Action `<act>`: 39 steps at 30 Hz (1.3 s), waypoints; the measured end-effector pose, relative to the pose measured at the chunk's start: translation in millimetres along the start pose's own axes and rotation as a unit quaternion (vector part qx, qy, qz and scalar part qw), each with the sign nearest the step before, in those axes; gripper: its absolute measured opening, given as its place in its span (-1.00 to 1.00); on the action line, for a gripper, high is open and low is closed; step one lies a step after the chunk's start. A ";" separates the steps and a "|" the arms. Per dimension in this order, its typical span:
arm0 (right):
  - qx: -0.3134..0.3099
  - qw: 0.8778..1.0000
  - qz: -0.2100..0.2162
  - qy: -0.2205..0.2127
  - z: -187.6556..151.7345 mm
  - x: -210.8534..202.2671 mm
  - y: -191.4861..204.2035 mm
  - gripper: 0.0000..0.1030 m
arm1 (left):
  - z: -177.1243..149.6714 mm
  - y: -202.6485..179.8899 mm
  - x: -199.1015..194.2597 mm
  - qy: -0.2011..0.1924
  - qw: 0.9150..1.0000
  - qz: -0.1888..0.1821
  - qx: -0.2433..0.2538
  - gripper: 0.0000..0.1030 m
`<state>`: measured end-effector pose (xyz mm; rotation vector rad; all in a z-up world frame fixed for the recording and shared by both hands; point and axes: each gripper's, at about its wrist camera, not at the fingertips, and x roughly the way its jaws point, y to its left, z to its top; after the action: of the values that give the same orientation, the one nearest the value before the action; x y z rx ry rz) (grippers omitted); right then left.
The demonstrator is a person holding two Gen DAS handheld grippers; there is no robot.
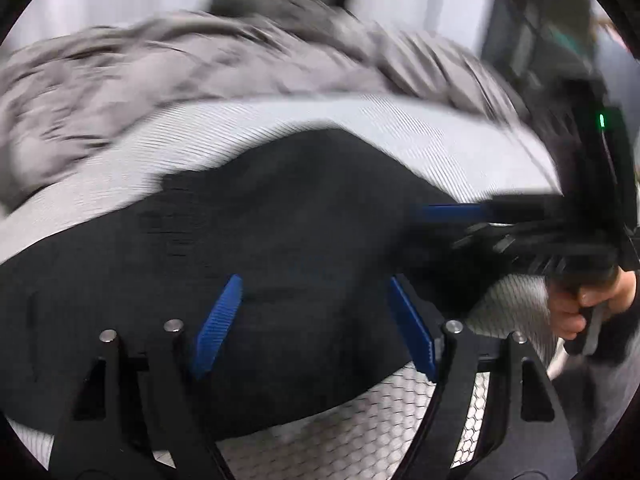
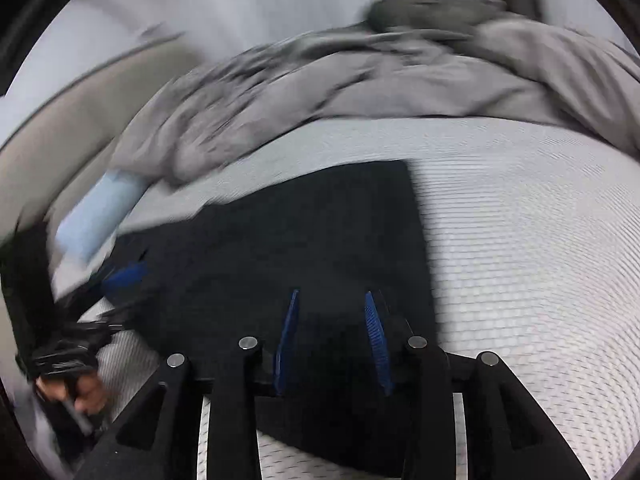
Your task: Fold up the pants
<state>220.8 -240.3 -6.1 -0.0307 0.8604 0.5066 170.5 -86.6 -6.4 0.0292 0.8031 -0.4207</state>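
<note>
- Left wrist view: the black pants [image 1: 280,240] lie flat on the bed [image 1: 400,128], which has a pale honeycomb-textured sheet, and they take up most of the middle of it. A rumpled grey duvet [image 1: 160,72] is bunched along the far edge of the bed.
- The left claw [image 1: 316,324] hangs over the pants with its blue pads [image 1: 219,324] spread wide and nothing pinched between them.
- Off to the right side of this view the right claw [image 1: 452,213] comes in low over the cloth, with a hand [image 1: 576,312] on its grip. It's too blurred here to say how its pads stand.
- Right wrist view: the right claw [image 2: 332,344] sits over the near part of the pants [image 2: 300,240], pads partly apart. I can't see any fold of cloth caught between them, so I'd call it empty.
- The pants already look like a neat dark rectangle with a crisp far right corner, so they seem to be folded at least once.
- The left claw [image 2: 120,276] shows near the left edge of the bed, beside a pale blue thing [image 2: 96,216] I can't make out.
- Handling guess: soft, light, floppy knit, not slippery, nothing fragile. It'll sag from any single pinch.
- I'd grab 2 corners of 1 short edge, 1 claw each, pinching all layers so the stack doesn't peel apart.
</note>
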 end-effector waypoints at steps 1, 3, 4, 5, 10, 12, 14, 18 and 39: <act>-0.016 1.000 0.003 0.021 -2.1 14.0 9.4 -0.32 | -0.1 -1.0 12.1 0.019 1.000 0.003 0.005 0.42; -0.045 0.997 -0.004 0.064 -12.7 34.5 16.6 -0.31 | -2.9 4.6 27.3 0.045 0.999 0.008 0.004 0.40; -0.059 0.996 -0.010 0.070 -14.1 39.6 18.8 -0.31 | -6.8 9.7 29.2 0.048 0.999 0.007 0.003 0.40; -0.081 0.994 -0.014 0.067 -17.0 40.5 19.8 -0.31 | -10.4 16.5 27.7 0.048 0.999 0.013 -0.001 0.40; -0.108 0.982 -0.147 0.054 -31.7 10.5 -9.0 -0.29 | -29.5 37.7 12.2 0.046 0.999 -0.001 -0.027 0.36; -0.067 0.985 -0.149 0.060 -36.1 1.1 -29.6 -0.24 | -27.2 33.2 12.4 0.045 0.999 0.021 -0.016 0.36; -0.042 0.989 -0.136 0.048 -32.6 -8.2 -33.5 -0.24 | -20.8 26.8 1.0 0.029 0.999 0.023 -0.020 0.32; -0.019 0.997 -0.073 -0.006 -14.6 -23.9 -18.3 -0.21 | 14.9 17.0 0.4 -0.008 1.000 0.000 -0.020 0.34; -0.042 0.992 -0.115 0.004 40.6 35.6 -14.3 -0.10 | 48.4 40.3 37.2 0.028 0.999 0.026 -0.025 0.16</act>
<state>275.5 -229.1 -7.9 -0.2061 0.8303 0.3249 242.1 -71.7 -4.1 0.0147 0.8655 -0.3505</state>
